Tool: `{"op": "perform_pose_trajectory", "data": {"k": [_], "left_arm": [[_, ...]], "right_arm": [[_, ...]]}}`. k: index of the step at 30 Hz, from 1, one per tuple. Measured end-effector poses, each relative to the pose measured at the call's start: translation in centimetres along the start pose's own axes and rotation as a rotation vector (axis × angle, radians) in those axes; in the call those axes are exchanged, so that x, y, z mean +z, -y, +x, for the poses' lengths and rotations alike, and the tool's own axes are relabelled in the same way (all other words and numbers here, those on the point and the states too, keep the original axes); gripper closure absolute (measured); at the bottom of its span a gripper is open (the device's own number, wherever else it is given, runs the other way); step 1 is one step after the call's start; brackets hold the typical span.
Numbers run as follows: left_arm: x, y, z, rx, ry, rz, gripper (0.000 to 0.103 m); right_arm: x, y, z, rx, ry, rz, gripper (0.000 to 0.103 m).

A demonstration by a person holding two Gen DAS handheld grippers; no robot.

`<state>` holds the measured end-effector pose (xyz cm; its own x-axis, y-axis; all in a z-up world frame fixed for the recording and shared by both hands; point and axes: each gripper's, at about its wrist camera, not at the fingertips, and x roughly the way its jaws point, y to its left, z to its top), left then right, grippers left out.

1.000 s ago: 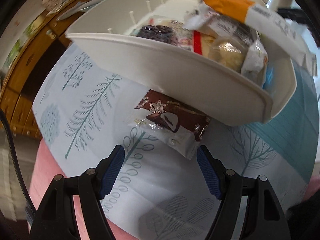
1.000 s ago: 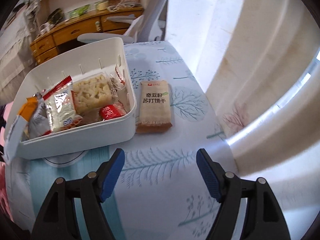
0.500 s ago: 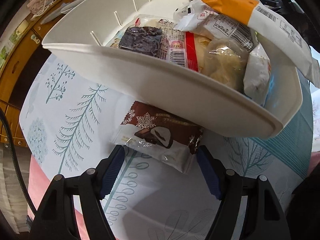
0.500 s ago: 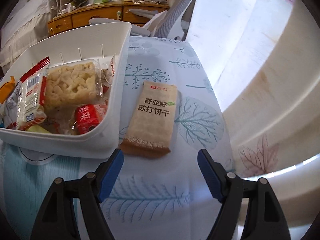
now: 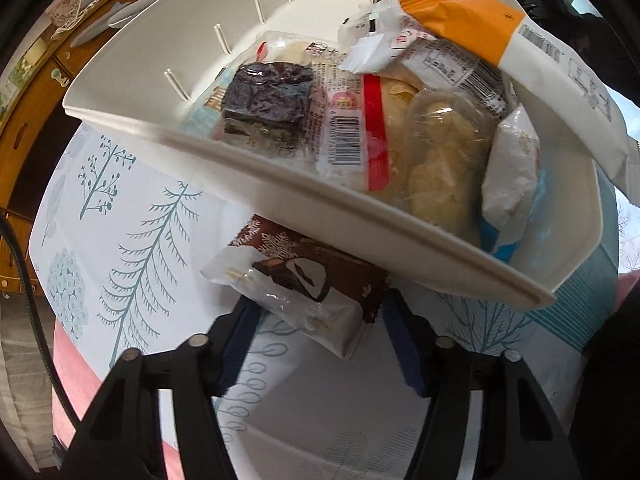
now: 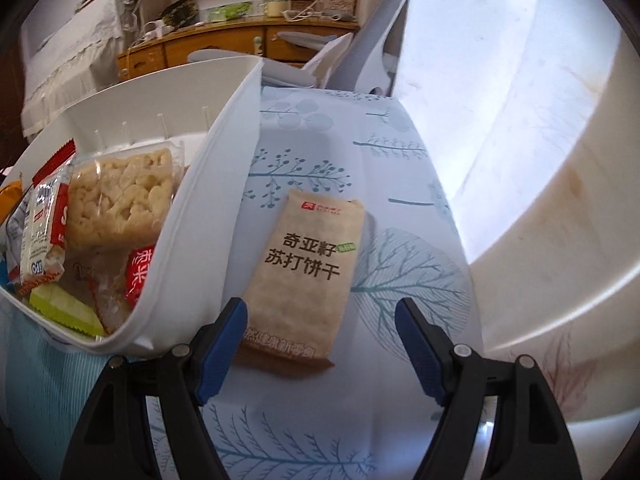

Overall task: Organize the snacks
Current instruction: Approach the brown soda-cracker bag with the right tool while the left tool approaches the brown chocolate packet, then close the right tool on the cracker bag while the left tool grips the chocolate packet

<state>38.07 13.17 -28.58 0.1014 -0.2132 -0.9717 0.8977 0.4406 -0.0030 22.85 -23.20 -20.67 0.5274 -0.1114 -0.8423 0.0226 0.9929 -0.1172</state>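
Observation:
A brown-and-white chocolate snack packet (image 5: 304, 280) lies on the tree-print tablecloth, partly under the rim of the white bin (image 5: 360, 216) filled with several wrapped snacks. My left gripper (image 5: 320, 328) points down over it and its jaws are closing, with the packet between them and the pads at its two ends. In the right wrist view a beige cracker packet (image 6: 308, 264) lies flat beside the white bin (image 6: 208, 208). My right gripper (image 6: 320, 320) hangs open above the packet's near end, its left finger close to the bin's wall.
An orange-and-white bag (image 5: 520, 60) sticks out over the bin's far rim. A wooden desk (image 6: 224, 48) and a grey chair (image 6: 360, 52) stand beyond the table. A pale curtain (image 6: 540, 160) hangs at the right. The pink table edge (image 5: 72, 352) is at lower left.
My left gripper has moved in over the chocolate packet and its jaws have narrowed around it. My right gripper has come closer and lower over the cracker packet, still wide.

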Motion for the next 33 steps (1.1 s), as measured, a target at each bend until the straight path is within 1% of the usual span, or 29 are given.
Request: {"op": "perform_pose_trajectory", "data": {"k": [1, 3, 7, 8, 11, 13, 14, 16, 19, 21, 22, 23, 24, 25, 26, 27, 28, 32, 33], "left_arm": [[-0.3, 0.3, -0.4, 0.004, -0.001, -0.009, 0.05], [-0.8, 0.6, -0.6, 0.009, -0.005, -0.029, 0.057], [-1.4, 2.0, -1.1, 0.024, -0.015, -0.078, 0.062], [-1.5, 2.2, -1.2, 0.028, -0.013, -0.093, 0.068], [-1.7, 2.8, -1.2, 0.04, -0.021, -0.16, 0.069], [-1.8, 3.5, -1.3, 0.055, -0.027, -0.201, 0.07], [-1.9, 3.7, -1.4, 0.06, -0.03, -0.217, 0.07], [-2.1, 4.4, -1.5, 0.072, -0.039, -0.251, 0.07], [-2.3, 5.6, -1.7, 0.083, -0.054, -0.287, 0.071], [-2.5, 6.3, -1.7, 0.085, -0.066, -0.312, 0.071], [-2.6, 6.6, -1.7, 0.092, -0.068, -0.332, 0.071], [-2.8, 6.9, -1.8, 0.095, -0.069, -0.354, 0.071], [-3.0, 7.2, -1.9, 0.098, -0.069, -0.378, 0.071], [-3.1, 7.5, -2.0, 0.098, -0.068, -0.404, 0.071], [-3.2, 7.8, -2.1, 0.097, -0.067, -0.425, 0.071], [-3.5, 8.2, -2.2, 0.094, -0.067, -0.443, 0.071], [-3.8, 8.7, -2.3, 0.088, -0.066, -0.459, 0.071], [-4.8, 10.6, -2.8, 0.064, -0.058, -0.514, 0.071], [-5.0, 11.0, -3.0, 0.058, -0.051, -0.532, 0.071]], "right_arm": [[0.0, 0.0, 0.2, 0.01, -0.004, -0.002, 0.026], [-0.1, 0.1, 0.5, 0.03, -0.009, -0.012, 0.026], [0.0, 0.6, 1.0, 0.087, -0.002, -0.025, 0.026], [0.0, 0.7, 1.1, 0.101, -0.003, -0.02, 0.026], [-0.2, 1.8, 1.8, 0.183, -0.015, 0.042, 0.026], [-0.3, 2.0, 2.0, 0.205, -0.014, 0.064, 0.028], [-0.3, 1.8, 1.9, 0.209, -0.013, 0.062, 0.035], [-0.3, 1.4, 1.7, 0.244, -0.015, 0.055, 0.045], [-0.2, 1.3, 1.7, 0.246, -0.022, 0.071, 0.047], [-0.3, 1.4, 1.5, 0.249, -0.028, 0.095, 0.052], [-0.4, 1.6, 1.3, 0.239, -0.024, 0.113, 0.062], [-0.4, 2.1, 1.1, 0.235, -0.021, 0.16, 0.073], [-0.3, 2.9, 0.9, 0.236, -0.032, 0.23, 0.078], [-0.3, 3.3, 0.8, 0.234, -0.043, 0.28, 0.09], [-0.5, 3.6, 0.6, 0.21, -0.054, 0.32, 0.1], [-0.7, 3.8, 0.5, 0.17, -0.073, 0.35, 0.1], [-0.9, 3.8, 0.4, 0.159, -0.084, 0.368, 0.103], [-1.9, 3.6, -0.6, 0.177, -0.117, 0.477, 0.103], [-2.0, 3.5, -0.7, 0.179, -0.127, 0.488, 0.103]]}}
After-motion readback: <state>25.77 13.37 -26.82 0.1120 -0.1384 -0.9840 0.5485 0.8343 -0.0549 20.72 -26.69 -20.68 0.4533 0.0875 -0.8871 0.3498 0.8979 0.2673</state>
